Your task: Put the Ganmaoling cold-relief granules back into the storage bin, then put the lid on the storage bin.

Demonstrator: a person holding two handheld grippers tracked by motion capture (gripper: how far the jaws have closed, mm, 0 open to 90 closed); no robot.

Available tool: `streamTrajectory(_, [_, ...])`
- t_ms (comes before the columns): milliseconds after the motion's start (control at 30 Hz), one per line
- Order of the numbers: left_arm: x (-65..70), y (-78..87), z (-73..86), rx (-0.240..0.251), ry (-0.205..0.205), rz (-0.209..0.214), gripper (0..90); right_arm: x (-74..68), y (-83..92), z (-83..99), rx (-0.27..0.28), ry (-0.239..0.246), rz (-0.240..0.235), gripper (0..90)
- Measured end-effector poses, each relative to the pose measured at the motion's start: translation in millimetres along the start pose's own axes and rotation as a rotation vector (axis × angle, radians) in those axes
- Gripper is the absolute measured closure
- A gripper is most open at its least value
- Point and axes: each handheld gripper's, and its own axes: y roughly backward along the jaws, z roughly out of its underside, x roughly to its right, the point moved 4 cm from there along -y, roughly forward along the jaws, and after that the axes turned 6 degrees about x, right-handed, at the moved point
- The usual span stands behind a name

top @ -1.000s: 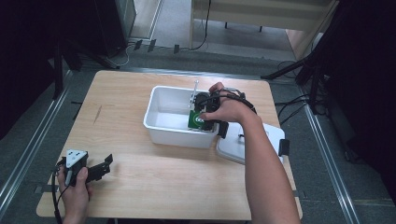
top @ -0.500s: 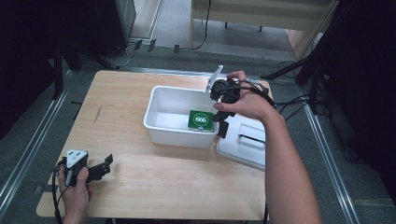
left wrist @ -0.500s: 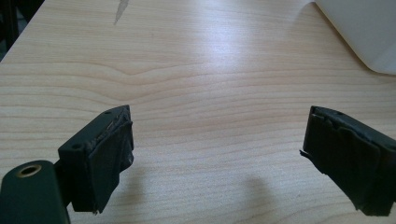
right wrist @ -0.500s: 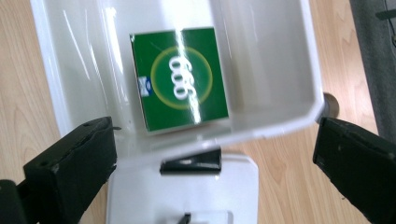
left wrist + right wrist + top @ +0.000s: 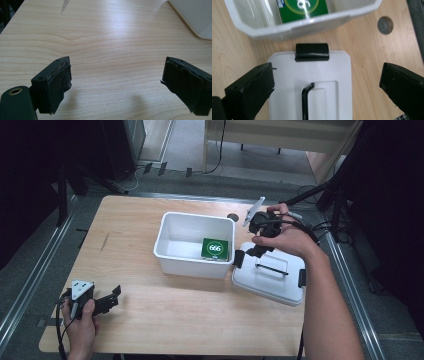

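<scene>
White plastic makes up both the open bin [image 5: 195, 246] at the centre of the surface [image 5: 150, 320] and its lid [image 5: 270, 277], which lies flat just beside the bin at about 4 o'clock from it. A green packet [image 5: 215, 249] with a round white mark rests inside the bin against its near right wall. The right gripper [image 5: 248, 242] hovers above the lid, jaws spread wide and holding nothing; in the right gripper view the lid's black handle [image 5: 306, 100] runs between the jaws and the black latch [image 5: 312, 52] sits at 12 o'clock, toward the bin.

The step in hand looks like picking up the lid to close the bin. To do it well, I would lower the right gripper straight down so the jaws straddle the thin handle bar at its middle, close squarely across it, and lift level so the lid does not swing. Then carry it toward 10 o'clock over the bin, line up the latches with the rim's short ends, and set it down flat before releasing.

The left gripper [image 5: 102, 304] rests on the surface at 7 o'clock, well apart from the bin, jaws wide open and empty over bare wood.
</scene>
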Motion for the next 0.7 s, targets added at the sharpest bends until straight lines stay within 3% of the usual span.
streamTrajectory(267, [0.3,0.0,0.2,0.000,-0.001,0.001,8.6,-11.4,-13.0,38.5,-0.060,-0.017,-0.036,4.0])
streamTrajectory(333, [0.3,0.0,0.2,0.000,0.000,0.000,8.7,-14.3,-17.7,49.7,-0.054,-0.045,-0.047,13.5])
streamTrajectory(600, [0.3,-0.2,0.2,-0.003,-0.002,0.000,8.6,-17.3,-27.3,65.8,-0.077,-0.057,-0.055,27.7])
streamTrajectory(633, [0.2,-0.1,0.2,-0.002,0.000,0.000,8.6,-17.2,-29.1,69.6,-0.081,-0.067,-0.050,35.1])
streamTrajectory(700, [0.1,0.0,0.2,-0.003,0.001,-0.001,8.7,-17.5,-31.4,74.2,-0.086,-0.074,-0.055,40.9])
